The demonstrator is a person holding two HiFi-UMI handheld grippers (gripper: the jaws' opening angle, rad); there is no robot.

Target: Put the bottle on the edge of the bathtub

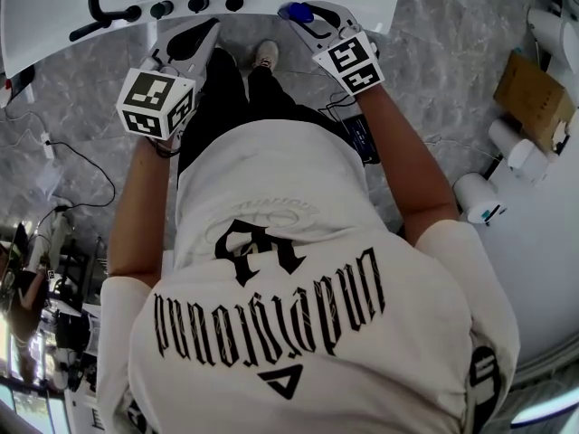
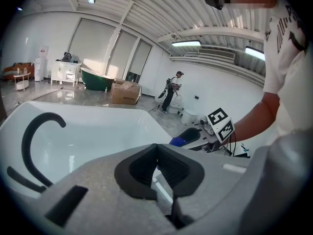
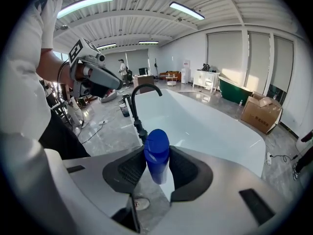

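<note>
A blue bottle stands upright between the pads of my right gripper, which is shut on it. In the head view the bottle is at the near rim of the white bathtub, held by the right gripper. My left gripper is to the left of it at the same rim, its jaws shut with nothing in them. From the left gripper view the shut left gripper points over the tub, with the bottle just beyond it.
A black curved faucet and black knobs sit on the tub rim left of the bottle. Cables lie on the marble floor. A cardboard box and white fixtures stand at the right. Another person is far off.
</note>
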